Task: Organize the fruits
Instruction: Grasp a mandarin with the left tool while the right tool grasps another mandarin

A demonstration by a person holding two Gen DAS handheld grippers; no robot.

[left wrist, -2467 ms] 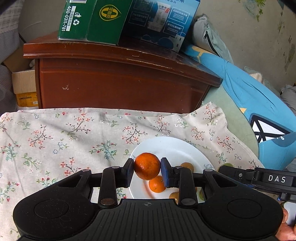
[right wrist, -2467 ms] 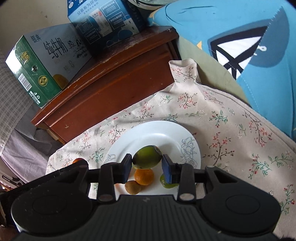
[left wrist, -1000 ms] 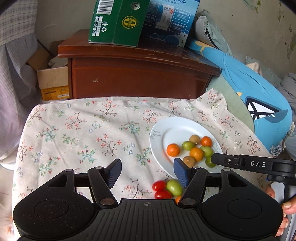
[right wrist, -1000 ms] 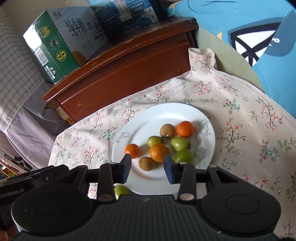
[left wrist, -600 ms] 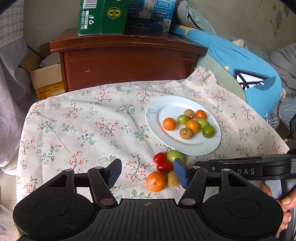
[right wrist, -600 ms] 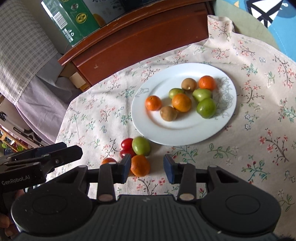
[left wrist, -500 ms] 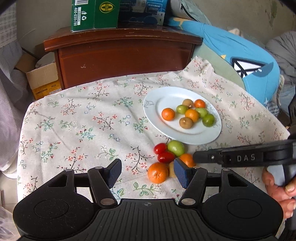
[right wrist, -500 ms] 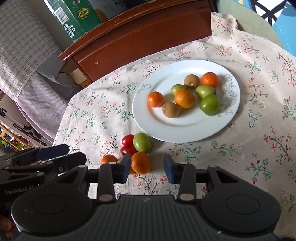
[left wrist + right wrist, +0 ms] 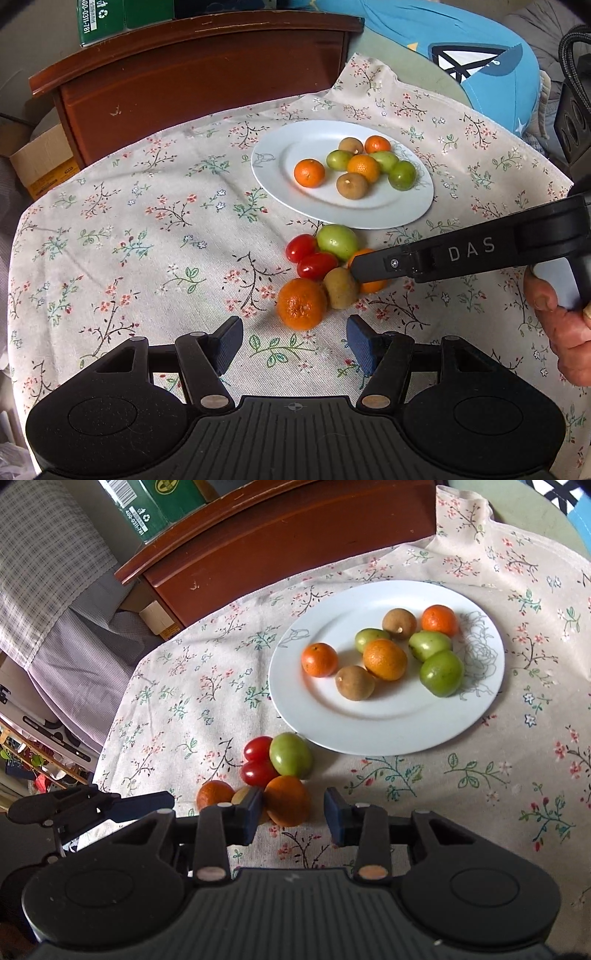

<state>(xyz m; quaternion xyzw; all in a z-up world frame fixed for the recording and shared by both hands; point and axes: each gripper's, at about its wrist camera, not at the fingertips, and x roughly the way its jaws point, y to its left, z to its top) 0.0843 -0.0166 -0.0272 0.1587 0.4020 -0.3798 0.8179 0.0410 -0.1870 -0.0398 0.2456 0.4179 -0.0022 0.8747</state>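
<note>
Fingers of the left gripper (image 9: 294, 343) stand wide apart with only cloth between them, just short of an orange (image 9: 301, 303) in the loose pile on the flowered tablecloth (image 9: 147, 236). The right gripper (image 9: 293, 815), jaws narrow and just closing, has another orange (image 9: 287, 799) against its left pad, unclamped. Beyond, a white plate (image 9: 369, 731) holds seven fruits.

We see the right gripper (image 9: 291, 814), its jaws just closing but not yet pressing, around an orange (image 9: 287, 799) beside two red tomatoes (image 9: 258, 762) and a green fruit (image 9: 290, 755), near the white plate (image 9: 369, 731) holding seven fruits
</note>
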